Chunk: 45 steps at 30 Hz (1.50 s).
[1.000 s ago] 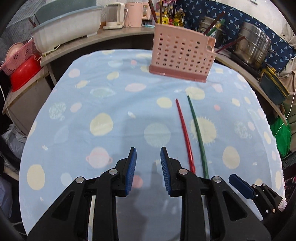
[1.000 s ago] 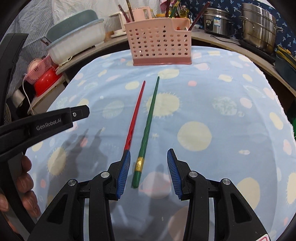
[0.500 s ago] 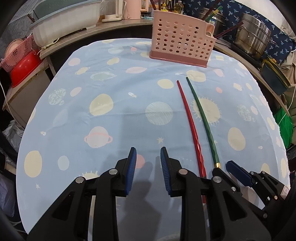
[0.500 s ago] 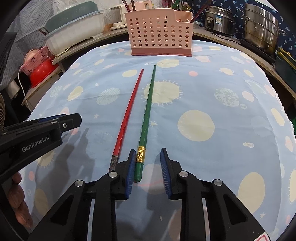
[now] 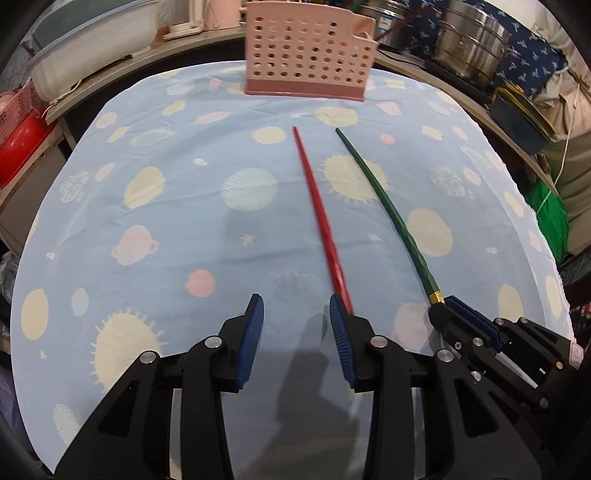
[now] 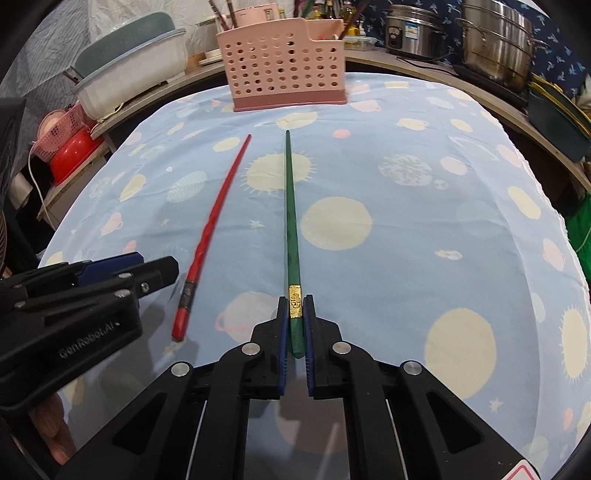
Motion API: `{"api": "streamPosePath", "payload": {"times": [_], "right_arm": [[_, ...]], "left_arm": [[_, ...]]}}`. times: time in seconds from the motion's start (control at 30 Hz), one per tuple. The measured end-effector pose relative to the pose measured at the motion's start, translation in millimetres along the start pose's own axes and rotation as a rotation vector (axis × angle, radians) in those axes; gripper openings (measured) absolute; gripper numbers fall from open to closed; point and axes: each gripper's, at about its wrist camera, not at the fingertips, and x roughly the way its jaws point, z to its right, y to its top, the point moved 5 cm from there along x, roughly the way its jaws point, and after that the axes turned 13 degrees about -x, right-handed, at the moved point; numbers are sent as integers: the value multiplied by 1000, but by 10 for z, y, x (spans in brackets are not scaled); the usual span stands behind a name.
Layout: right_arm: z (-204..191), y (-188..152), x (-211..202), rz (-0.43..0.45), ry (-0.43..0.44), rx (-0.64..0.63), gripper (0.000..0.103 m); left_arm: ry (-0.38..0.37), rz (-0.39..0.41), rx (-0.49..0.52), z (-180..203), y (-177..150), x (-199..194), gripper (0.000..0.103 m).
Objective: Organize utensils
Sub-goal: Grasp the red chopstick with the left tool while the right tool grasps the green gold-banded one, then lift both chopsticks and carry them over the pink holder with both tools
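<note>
A green chopstick and a red chopstick lie side by side on the blue planet-print cloth, tips toward a pink perforated utensil basket. My right gripper is shut on the green chopstick's thick end at its gold band. My left gripper is open and empty; the red chopstick runs past the outer side of its right finger. The green chopstick, the right gripper and the basket also show in the left wrist view. The left gripper shows beside the red chopstick's thick end.
A counter curves behind the table with a large basin, steel pots, a rice cooker and a red bowl in a pink basket. The cloth-covered table drops off at its round edges.
My right gripper has closed on the green chopstick's thick end. My left gripper has shifted right toward the red chopstick and opened wider.
</note>
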Motion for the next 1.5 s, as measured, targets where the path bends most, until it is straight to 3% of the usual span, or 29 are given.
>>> {"api": "streamPosePath", "payload": {"times": [0.33, 0.43, 0.5, 0.73, 0.87, 1.03, 1.3, 1.5], "right_arm": [[98, -80, -63, 3, 5, 40, 7], [133, -79, -91, 11, 1, 50, 7], [158, -86, -110, 14, -2, 57, 7], [183, -123, -125, 10, 1, 65, 7], [188, -139, -118, 7, 3, 66, 7], [185, -141, -140, 12, 4, 68, 7], [212, -88, -365, 50, 2, 79, 7], [228, 125, -692, 126, -4, 76, 7]], "left_arm": [[-33, -9, 22, 171, -57, -6, 36], [-57, -12, 4, 192, -40, -23, 46], [-69, -14, -7, 224, -39, -23, 46], [-34, -30, 35, 349, -125, 86, 45], [-12, -13, 64, 330, -145, 73, 36], [-13, -20, 83, 284, -165, 38, 10], [5, 8, 83, 198, -116, -186, 8], [34, 87, 76, 152, 56, -518, 8]]}}
